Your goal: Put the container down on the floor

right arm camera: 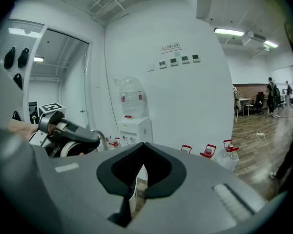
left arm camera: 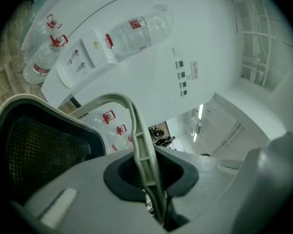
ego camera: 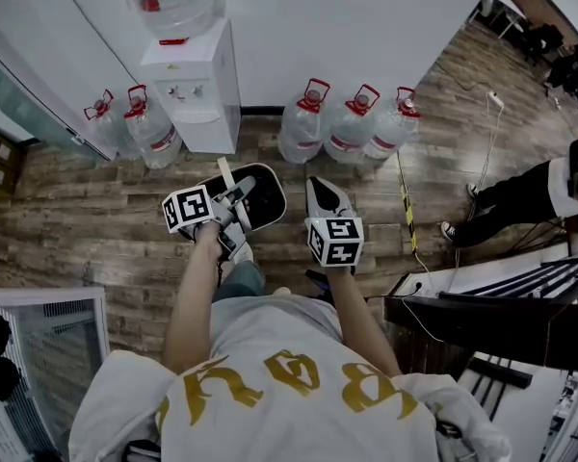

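Most of the head view is wood floor, with a water dispenser against the wall at the top and bottles standing on either side of it. The container, a black tub with a pale rim, hangs just below the dispenser in mid-frame, above the floor and not resting on it. In the left gripper view it fills the lower left, and I can see a mesh lining inside.

My left tongs are pinched on the thin pale handle, which arches up out of them towards the tub's rim. My right tongs are pressed together with nothing between them, level with the left pair and just right of the tub.

As I judge it, the lowering is not yet done. I would bring the left tongs straight down over the bare planks in front of the dispenser, well short of the bottles. The tub hangs from one narrow strap and looks tilted, so I would go slowly and let it settle instead of swinging. The base should sit flat on the floor and the handle go slack before I let the tongs part. The right tongs can stay clear, or steady the rim if the tub tips.
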A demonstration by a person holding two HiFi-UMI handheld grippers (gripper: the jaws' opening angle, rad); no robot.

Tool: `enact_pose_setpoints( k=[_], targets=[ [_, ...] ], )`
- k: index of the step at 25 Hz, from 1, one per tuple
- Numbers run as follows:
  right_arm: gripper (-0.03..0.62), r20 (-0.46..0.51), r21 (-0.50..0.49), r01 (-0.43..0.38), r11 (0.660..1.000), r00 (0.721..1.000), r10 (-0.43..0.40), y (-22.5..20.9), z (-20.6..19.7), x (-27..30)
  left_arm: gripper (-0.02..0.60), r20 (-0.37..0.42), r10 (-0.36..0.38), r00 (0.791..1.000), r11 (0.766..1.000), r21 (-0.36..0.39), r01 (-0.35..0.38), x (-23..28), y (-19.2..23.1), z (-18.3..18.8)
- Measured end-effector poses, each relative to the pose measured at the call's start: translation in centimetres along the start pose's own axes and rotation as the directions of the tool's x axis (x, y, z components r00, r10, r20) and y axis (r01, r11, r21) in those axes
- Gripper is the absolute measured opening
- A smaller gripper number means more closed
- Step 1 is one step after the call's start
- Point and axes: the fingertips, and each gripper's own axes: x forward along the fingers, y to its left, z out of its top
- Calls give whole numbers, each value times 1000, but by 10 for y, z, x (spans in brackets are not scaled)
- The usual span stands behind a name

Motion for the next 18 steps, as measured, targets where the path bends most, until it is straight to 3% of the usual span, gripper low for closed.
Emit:
enact_pose_setpoints(
  k=[11, 18],
  targets=[
    [26, -46, 13, 43, 999, 998, -42, -34, -7, 53, 37, -13, 10, 1000, 999, -42, -10, 42, 39, 40],
    [26, -93, 24, 94, 995, 991, -91, -72, 5, 142, 35, -53, 8, 999, 998, -58, -11, 106, 82, 113]
  ],
)
